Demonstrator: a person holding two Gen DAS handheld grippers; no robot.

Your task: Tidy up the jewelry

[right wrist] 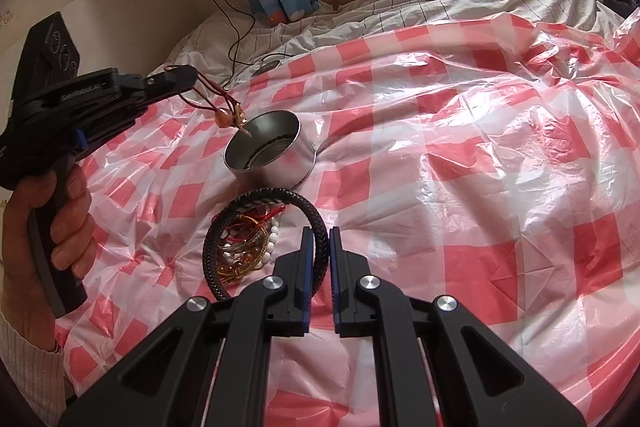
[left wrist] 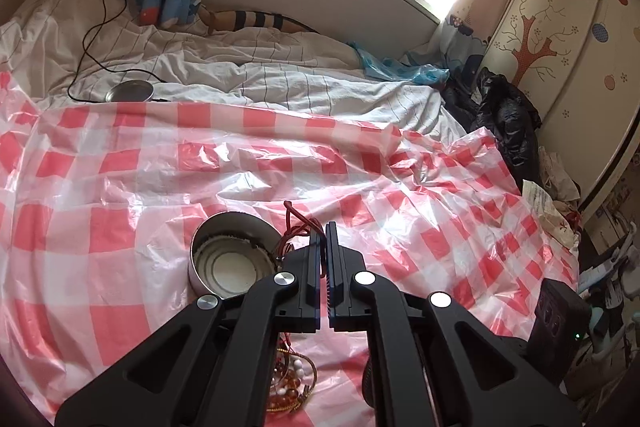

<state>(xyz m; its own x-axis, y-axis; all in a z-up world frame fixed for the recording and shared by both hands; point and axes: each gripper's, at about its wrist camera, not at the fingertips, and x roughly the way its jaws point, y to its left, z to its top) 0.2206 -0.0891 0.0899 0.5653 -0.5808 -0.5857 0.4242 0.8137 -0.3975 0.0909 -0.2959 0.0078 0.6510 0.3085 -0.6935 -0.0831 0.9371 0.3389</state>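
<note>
While the left tongs (right wrist: 188, 77) pinch a red cord bracelet (right wrist: 224, 107) at frame left above the tin (right wrist: 268, 155), the right tongs (right wrist: 319, 239) sit slightly spread beside the jewelry pile (right wrist: 248, 243).

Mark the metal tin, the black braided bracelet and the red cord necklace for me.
metal tin (right wrist: 276, 169), right wrist view, on its outer side wall.
black braided bracelet (right wrist: 310, 213), right wrist view, on its upper right curve.
red cord necklace (right wrist: 214, 91), right wrist view, on the cord just below the left claw.

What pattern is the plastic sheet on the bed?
Red-and-white checks on the plastic sheet, clearest in the right wrist view.
</note>
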